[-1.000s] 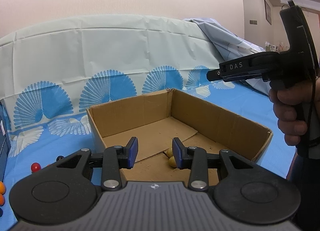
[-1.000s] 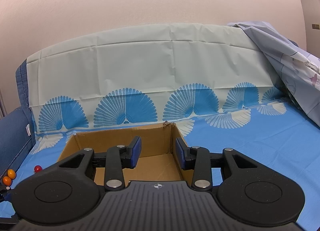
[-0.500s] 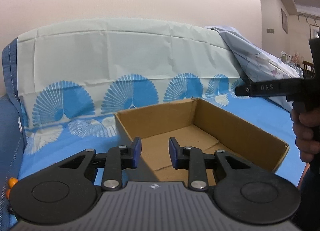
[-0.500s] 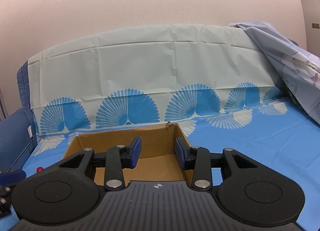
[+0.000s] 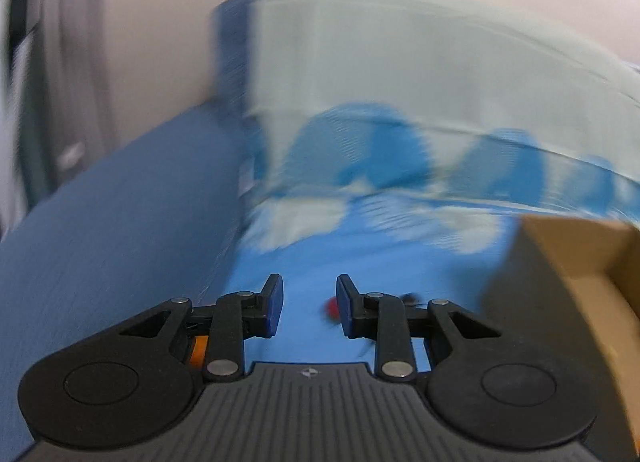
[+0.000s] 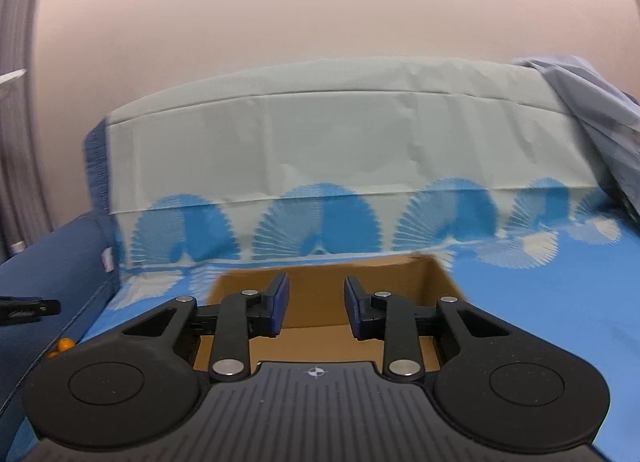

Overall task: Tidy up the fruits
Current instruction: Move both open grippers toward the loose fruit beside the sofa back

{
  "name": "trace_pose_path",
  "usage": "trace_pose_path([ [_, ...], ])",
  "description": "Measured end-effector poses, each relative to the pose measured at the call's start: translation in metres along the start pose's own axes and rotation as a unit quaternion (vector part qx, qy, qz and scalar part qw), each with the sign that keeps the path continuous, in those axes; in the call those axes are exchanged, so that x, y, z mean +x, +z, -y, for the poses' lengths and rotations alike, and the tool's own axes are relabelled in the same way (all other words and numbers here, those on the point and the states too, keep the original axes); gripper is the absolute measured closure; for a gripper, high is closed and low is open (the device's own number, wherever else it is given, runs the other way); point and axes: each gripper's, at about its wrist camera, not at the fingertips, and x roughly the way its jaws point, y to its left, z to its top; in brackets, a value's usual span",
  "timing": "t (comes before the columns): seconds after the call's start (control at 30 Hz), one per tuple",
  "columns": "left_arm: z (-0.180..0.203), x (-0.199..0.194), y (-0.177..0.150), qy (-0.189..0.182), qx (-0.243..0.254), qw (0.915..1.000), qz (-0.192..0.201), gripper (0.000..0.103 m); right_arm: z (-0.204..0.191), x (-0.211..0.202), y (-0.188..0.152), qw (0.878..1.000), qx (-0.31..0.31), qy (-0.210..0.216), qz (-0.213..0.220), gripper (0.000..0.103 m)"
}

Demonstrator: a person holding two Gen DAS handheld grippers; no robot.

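Note:
The left wrist view is motion-blurred. My left gripper (image 5: 310,304) is open and empty above the blue cloth. A small red fruit (image 5: 331,308) lies just ahead by its right finger, an orange fruit (image 5: 198,348) shows under the left finger. The cardboard box (image 5: 560,282) is at the right. My right gripper (image 6: 314,308) is open and empty, held in front of the open cardboard box (image 6: 320,274). The left gripper's tip (image 6: 28,310) shows at the far left, with an orange fruit (image 6: 64,344) below it.
A dark blue cushion (image 5: 112,222) borders the cloth on the left. A pale cloth with blue fan prints (image 6: 320,162) rises behind the box against the wall. A crumpled grey sheet (image 6: 600,110) lies at the right.
My left gripper has swung left, away from the box toward the fruits at the cloth's left edge, and its fingers have widened a little. My right gripper has stayed nearly in place.

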Motion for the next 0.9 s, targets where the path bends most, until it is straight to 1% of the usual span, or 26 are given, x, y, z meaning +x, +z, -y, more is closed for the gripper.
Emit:
trace_pose_path([
  [0.07, -0.014, 0.013, 0.002, 0.019, -0.038, 0.9988, -0.025, 0.070, -0.024, 0.000, -0.002, 1.000, -0.014, 0.026, 0.010, 0.071],
  [0.13, -0.025, 0.026, 0.002, 0.036, -0.060, 0.9963, -0.051, 0.069, -0.050, -0.001, -0.005, 0.998, -0.022, 0.060, 0.017, 0.071],
  [0.23, -0.047, 0.042, 0.002, 0.053, -0.102, 0.9903, -0.078, 0.070, -0.090, -0.001, -0.012, 0.993, -0.032, 0.113, 0.023, 0.071],
  [0.27, -0.057, 0.041, -0.001, 0.057, -0.119, 0.9877, -0.084, 0.070, -0.101, 0.001, -0.014, 0.991, -0.034, 0.128, 0.022, 0.071],
  [0.33, -0.073, 0.046, -0.004, 0.060, -0.165, 0.9797, -0.097, 0.070, -0.126, 0.010, -0.021, 0.988, -0.031, 0.152, 0.008, 0.071],
  [0.4, -0.086, 0.050, -0.007, 0.064, -0.207, 0.9706, -0.106, 0.069, -0.145, 0.024, -0.028, 0.986, -0.023, 0.164, -0.006, 0.071],
  [0.5, -0.101, 0.055, -0.011, 0.059, -0.246, 0.9608, -0.113, 0.070, -0.168, 0.054, -0.042, 0.988, -0.008, 0.151, -0.037, 0.070],
  [0.57, -0.103, 0.058, -0.010, 0.057, -0.248, 0.9603, -0.114, 0.070, -0.179, 0.077, -0.051, 0.991, 0.000, 0.126, -0.054, 0.068],
  [0.63, -0.099, 0.063, -0.009, 0.064, -0.238, 0.9620, -0.118, 0.070, -0.187, 0.100, -0.060, 0.992, 0.012, 0.100, -0.070, 0.061],
  [0.67, -0.097, 0.065, -0.009, 0.070, -0.234, 0.9623, -0.120, 0.070, -0.187, 0.113, -0.065, 0.993, 0.017, 0.086, -0.082, 0.059],
  [0.7, -0.095, 0.067, -0.009, 0.075, -0.234, 0.9619, -0.121, 0.070, -0.189, 0.125, -0.070, 0.993, 0.018, 0.077, -0.091, 0.054],
  [0.77, -0.093, 0.072, -0.012, 0.084, -0.237, 0.9597, -0.126, 0.069, -0.193, 0.147, -0.078, 0.991, 0.017, 0.072, -0.108, 0.046],
  [0.8, -0.093, 0.075, -0.013, 0.090, -0.240, 0.9577, -0.131, 0.069, -0.195, 0.157, -0.083, 0.990, 0.017, 0.074, -0.122, 0.037],
  [0.83, -0.093, 0.080, -0.014, 0.095, -0.244, 0.9557, -0.135, 0.069, -0.197, 0.167, -0.088, 0.987, 0.020, 0.079, -0.139, 0.033],
  [0.9, -0.094, 0.088, -0.016, 0.101, -0.250, 0.9521, -0.145, 0.068, -0.203, 0.180, -0.096, 0.986, 0.014, 0.076, -0.145, 0.033],
])
